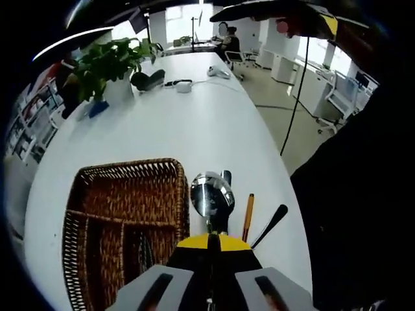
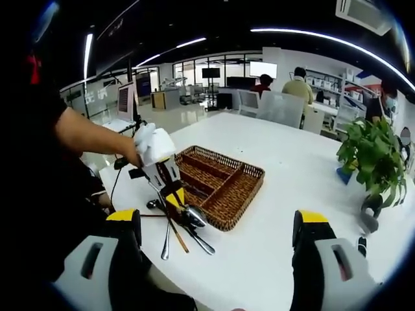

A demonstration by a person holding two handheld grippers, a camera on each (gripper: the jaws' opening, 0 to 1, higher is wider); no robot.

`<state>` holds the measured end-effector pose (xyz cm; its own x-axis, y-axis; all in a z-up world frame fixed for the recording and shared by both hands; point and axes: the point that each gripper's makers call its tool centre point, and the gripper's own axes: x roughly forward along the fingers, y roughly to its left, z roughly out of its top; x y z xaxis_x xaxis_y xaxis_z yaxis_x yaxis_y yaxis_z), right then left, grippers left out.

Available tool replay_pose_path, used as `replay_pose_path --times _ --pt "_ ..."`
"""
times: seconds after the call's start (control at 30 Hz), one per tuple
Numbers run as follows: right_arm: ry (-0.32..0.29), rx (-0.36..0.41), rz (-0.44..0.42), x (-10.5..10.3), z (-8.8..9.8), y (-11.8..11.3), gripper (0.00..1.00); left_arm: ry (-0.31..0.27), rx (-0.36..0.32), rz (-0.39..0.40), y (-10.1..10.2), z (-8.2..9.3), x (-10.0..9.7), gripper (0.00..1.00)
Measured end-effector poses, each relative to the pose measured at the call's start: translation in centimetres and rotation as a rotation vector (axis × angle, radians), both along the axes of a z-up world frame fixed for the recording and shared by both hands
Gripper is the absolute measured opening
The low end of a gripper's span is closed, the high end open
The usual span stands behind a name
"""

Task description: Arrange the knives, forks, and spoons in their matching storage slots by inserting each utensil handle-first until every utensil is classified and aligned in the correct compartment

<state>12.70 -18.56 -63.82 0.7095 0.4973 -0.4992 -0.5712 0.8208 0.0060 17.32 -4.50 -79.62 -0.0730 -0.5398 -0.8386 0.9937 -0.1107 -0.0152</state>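
My left gripper (image 1: 211, 245) is shut on a shiny metal spoon (image 1: 211, 193), whose bowl sticks up past the yellow jaw tips, just right of the brown wicker basket (image 1: 123, 173) and its long slots. In the right gripper view the left gripper (image 2: 178, 202), held by a white-gloved hand, grips that spoon (image 2: 193, 217) at the near corner of the basket (image 2: 251, 171). Loose utensils lie beside it: an orange-handled one (image 1: 248, 217), a black-handled one (image 1: 271, 225) and several more (image 2: 170, 238). My right gripper (image 2: 218, 219) stands wide open with nothing between its jaws.
A potted plant (image 1: 110, 61) (image 2: 373, 155) stands on the long white table (image 1: 194, 123). Cables and small devices (image 1: 185, 84) lie at its far end. The table edge (image 1: 285, 188) runs close to the loose utensils. People sit at desks in the background.
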Motion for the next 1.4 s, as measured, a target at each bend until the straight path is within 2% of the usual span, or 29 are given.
replay_pose_path --times 0.3,0.53,0.93,1.2,1.4 --pt "0.004 -0.003 0.027 0.3 -0.1 1.2 0.99 -0.041 0.025 0.027 3.1 2.8 0.3 0.00" --pt "0.009 -0.013 0.069 0.4 0.2 2.3 0.99 -0.072 0.039 0.029 4.7 5.6 -0.6 0.00" --pt "0.012 -0.012 0.094 1.6 0.6 4.6 0.99 -0.126 0.024 0.093 8.8 9.9 0.5 0.00" --pt "0.014 -0.022 0.067 2.3 1.0 4.4 0.99 -0.154 0.022 0.109 9.4 11.0 1.7 0.00" --pt "0.055 -0.031 0.058 1.9 0.4 4.1 0.99 -0.164 0.026 0.105 9.4 11.1 1.9 0.00"
